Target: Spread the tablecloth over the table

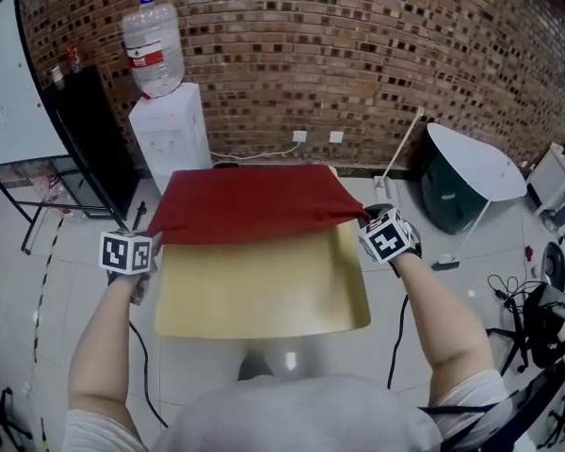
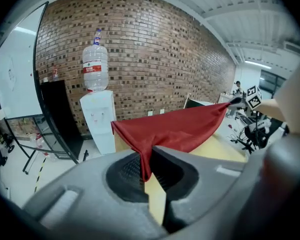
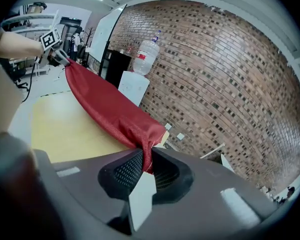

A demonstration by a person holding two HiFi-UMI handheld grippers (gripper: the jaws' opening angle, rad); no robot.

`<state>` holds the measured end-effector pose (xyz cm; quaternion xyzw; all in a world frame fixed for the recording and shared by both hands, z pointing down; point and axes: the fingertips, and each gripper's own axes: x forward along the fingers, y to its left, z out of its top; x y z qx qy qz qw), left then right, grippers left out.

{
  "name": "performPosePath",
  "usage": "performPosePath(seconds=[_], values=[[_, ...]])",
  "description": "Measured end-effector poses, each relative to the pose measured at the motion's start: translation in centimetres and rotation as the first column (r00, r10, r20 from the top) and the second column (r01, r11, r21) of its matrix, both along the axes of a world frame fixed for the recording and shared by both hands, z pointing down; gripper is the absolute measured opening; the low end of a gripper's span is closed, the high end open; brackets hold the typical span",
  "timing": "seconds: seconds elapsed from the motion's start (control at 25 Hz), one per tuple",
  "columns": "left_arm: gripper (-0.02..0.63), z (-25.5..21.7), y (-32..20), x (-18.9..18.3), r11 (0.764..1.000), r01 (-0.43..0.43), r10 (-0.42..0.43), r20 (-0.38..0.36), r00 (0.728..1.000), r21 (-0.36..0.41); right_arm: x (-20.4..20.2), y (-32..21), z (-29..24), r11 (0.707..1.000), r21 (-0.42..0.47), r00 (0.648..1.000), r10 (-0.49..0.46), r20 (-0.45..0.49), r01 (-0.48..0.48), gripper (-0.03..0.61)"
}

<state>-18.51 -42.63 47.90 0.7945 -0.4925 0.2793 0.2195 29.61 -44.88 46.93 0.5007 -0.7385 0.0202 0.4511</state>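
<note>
A red tablecloth (image 1: 250, 201) covers the far half of the pale yellow table (image 1: 264, 295); its near edge is stretched taut between my two grippers. My left gripper (image 1: 151, 243) is shut on the cloth's near-left corner (image 2: 144, 156) at the table's left edge. My right gripper (image 1: 365, 220) is shut on the near-right corner (image 3: 146, 151) at the table's right edge. In the left gripper view the red tablecloth (image 2: 180, 126) runs away to the far gripper. The near half of the table is bare.
A white water dispenser (image 1: 169, 135) with a bottle stands behind the table against the brick wall. A black cabinet (image 1: 89, 139) is at far left, a white round table (image 1: 476, 163) at right. Cables and chair bases (image 1: 537, 318) lie on the floor at right.
</note>
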Motion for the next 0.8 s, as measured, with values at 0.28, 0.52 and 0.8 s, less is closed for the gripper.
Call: performPosePath(seconds=[0.28, 0.52, 0.8], values=[[0.008, 6.0, 6.0, -0.1, 0.994, 0.029, -0.030, -0.005, 1.000, -0.102, 0.0, 6.0, 6.0, 0.997, -0.075, 0.999, 0.034, 0.020, -0.033, 0.033], [0.008, 9.6, 9.9, 0.2, 0.985, 0.042, -0.047, -0.028, 0.998, -0.167, 0.7, 10.8, 10.2, 0.989, -0.141, 0.999, 0.048, 0.017, -0.046, 0.032], [0.008, 11.1, 13.5, -0.2, 0.982, 0.043, -0.055, -0.060, 0.997, -0.184, 0.9, 15.4, 12.4, 0.981, -0.162, 0.982, 0.131, 0.135, -0.109, 0.034]])
